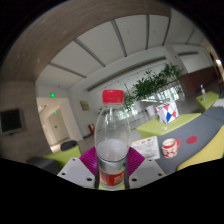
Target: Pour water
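A clear plastic water bottle (112, 140) with a red cap and a red label stands upright between my fingers. My gripper (112, 166) is shut on it, with the magenta pads (90, 159) pressed against its lower body on both sides. The bottle is lifted off the table and held high, with the ceiling behind it. Water fills its lower part. A red-and-white cup (170, 147) stands on the table beyond the fingers to the right.
A yellow-green table (200, 150) lies to the right, with a white paper (146, 148) beside the cup. A red, white and blue box (167, 113) and a leafy plant (158, 84) stand farther back. A doorway with a green exit sign is at the left.
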A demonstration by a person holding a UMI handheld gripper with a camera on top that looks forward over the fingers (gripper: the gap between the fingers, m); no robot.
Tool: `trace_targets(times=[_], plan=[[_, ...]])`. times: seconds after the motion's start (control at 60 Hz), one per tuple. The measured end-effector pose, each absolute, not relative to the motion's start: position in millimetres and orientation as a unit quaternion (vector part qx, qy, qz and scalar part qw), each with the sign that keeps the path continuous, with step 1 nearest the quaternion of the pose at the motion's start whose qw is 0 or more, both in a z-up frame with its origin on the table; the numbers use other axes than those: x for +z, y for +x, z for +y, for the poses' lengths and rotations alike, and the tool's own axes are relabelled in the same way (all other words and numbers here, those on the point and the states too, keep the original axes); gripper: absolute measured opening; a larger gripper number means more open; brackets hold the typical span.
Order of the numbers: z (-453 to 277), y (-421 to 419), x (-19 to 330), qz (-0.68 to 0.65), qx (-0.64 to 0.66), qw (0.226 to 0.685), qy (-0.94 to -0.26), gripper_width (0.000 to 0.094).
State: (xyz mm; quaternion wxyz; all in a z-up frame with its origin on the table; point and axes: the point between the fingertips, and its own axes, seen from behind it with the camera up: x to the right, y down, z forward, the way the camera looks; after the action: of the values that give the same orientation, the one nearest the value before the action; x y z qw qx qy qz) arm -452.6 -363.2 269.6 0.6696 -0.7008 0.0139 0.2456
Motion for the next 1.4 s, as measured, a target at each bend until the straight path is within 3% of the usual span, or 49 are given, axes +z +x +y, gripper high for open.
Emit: trace_targets(times=[0.15, 0.333, 0.45, 0.667, 0.8, 0.933, 1.017, 1.083, 1.233, 1.317, 1.4], plan=[[-287.0, -456.8, 305.2, 0.085, 0.379, 0.639, -0.665, 0.0328], [-206.9, -455.0, 313.2, 0.242, 0.602, 0.503, -0.572, 0.0332], [-161.3, -424.3, 292.8, 0.345, 0.680, 0.420, -0.492, 0.0331], [-79.7, -384.2, 198.8, 0.449, 0.713, 0.315, -0.436, 0.0331], [-71.9, -375.0, 174.4, 0.476, 0.720, 0.290, -0.414, 0.0330], [-73.8, -382.5, 173.4, 0.470, 0.718, 0.279, -0.431, 0.0332], [-81.6, -378.9, 177.4, 0.445, 0.696, 0.310, -0.471, 0.0329], [-79.0, -381.2, 200.2, 0.390, 0.669, 0.357, -0.522, 0.0328], [-88.9, -356.2, 268.3, 0.216, 0.532, 0.541, -0.614, 0.0327], [-96.9, -330.7, 313.4, 0.126, 0.418, 0.645, -0.627, 0.0331], [-97.2, -298.9, 342.9, 0.047, 0.303, 0.712, -0.632, 0.0332]])
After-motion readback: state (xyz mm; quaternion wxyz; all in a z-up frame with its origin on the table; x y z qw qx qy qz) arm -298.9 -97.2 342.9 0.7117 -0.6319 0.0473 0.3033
